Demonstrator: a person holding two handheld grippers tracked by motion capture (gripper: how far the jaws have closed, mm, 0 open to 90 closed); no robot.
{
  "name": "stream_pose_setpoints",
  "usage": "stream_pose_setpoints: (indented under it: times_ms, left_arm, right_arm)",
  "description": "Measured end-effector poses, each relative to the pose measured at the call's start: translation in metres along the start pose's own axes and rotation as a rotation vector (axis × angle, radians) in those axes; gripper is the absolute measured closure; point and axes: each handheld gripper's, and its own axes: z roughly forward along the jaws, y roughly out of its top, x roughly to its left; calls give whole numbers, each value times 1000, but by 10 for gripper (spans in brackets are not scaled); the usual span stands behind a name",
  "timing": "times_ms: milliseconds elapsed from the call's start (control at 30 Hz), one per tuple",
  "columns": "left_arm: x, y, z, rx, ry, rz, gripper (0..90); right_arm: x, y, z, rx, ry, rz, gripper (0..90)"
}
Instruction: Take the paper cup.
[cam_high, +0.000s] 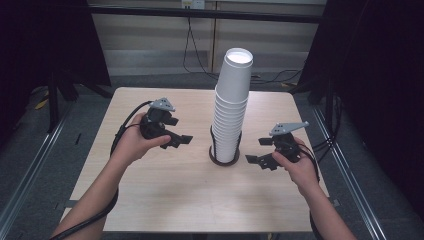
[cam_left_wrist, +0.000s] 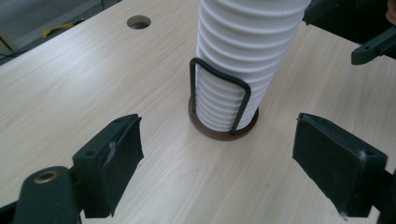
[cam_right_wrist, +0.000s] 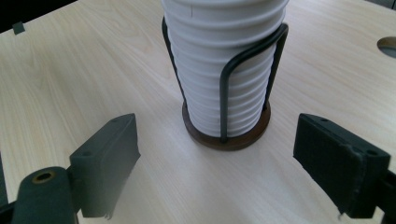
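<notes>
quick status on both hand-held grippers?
Left hand-held gripper: open, jaws wide apart, holding nothing.
Right hand-held gripper: open, holding nothing, aimed at the cup stack.

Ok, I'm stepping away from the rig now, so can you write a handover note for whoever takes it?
Left gripper: open, empty, left of the cup stack, not touching.
Right gripper: open, empty, right of it, not touching.
Cups: nested, upright in the wire holder, mid-table.
Done: no cup taken off yet.
Left: probably grasp the top cup or the stack.
</notes>
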Motion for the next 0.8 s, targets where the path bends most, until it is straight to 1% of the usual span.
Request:
stream_pose_setpoints:
  times_ms: [33, 67, 133, 167, 200, 233, 267, 300, 333, 400, 467, 500, 533, 567, 633, 667, 700, 733, 800]
  left_arm:
    - [-2, 7, -1, -3, -3, 18, 154]
    - [-2, 7, -1, -3, -3, 18, 154]
    - [-4, 13, -2, -5, -8, 22, 154]
    - [-5, 21, -3, -4, -14, 31, 154]
    - [-5, 21, -3, -4, -14, 31, 154]
    - [-6, 28, -6, 2, -15, 53, 155]
    - [-6, 28, -6, 2, -15, 53, 154]
    - [-7, 36, -8, -8, -12, 59, 154]
    - [-7, 36, -8, -8, -12, 59, 154]
    - [-6, 43, -10, -15, -27, 54, 154]
    - [-6, 49, -11, -15, -19, 55, 154]
    - [-6, 53, -11, -15, -23, 59, 154]
    - [-6, 56, -12, -18, -31, 56, 154]
    - [-5, 59, -12, -22, -35, 59, 154]
    - [-6, 65, -12, -29, -37, 66, 154]
    - [-7, 68, -12, -36, -39, 62, 154]
    - [-8, 74, -12, -35, -43, 71, 154]
    - [-8, 74, -12, -35, -43, 71, 153]
    - [-10, 80, -11, -36, -45, 75, 153]
  right_arm:
    - [0, 5, -1, -3, 2, -4, 135]
    - [0, 5, -1, -3, 2, -4, 135]
    - [-1, 10, -2, -9, 2, -5, 136]
    - [-1, 16, -4, -20, -2, -3, 135]
    - [-1, 16, -4, -20, -2, -3, 135]
    - [-2, 22, -7, -27, 2, -8, 135]
    - [-2, 22, -7, -27, 2, -8, 135]
    - [-4, 28, -10, -38, 10, 1, 135]
    - [-4, 28, -10, -38, 10, 1, 135]
    - [-5, 34, -12, -61, 14, 10, 135]
    - [-5, 40, -14, -77, 12, 13, 135]
    - [-5, 46, -17, -89, 7, 9, 135]
    - [-5, 46, -17, -89, 7, 9, 135]
    - [-4, 51, -20, -96, 8, 11, 135]
    - [-4, 53, -22, -101, 10, 13, 135]
    - [-4, 56, -23, -111, 16, 14, 135]
    - [-4, 61, -26, -114, 13, 10, 135]
    - [-4, 61, -26, -114, 13, 10, 135]
    - [-4, 69, -28, -115, 8, 5, 136]
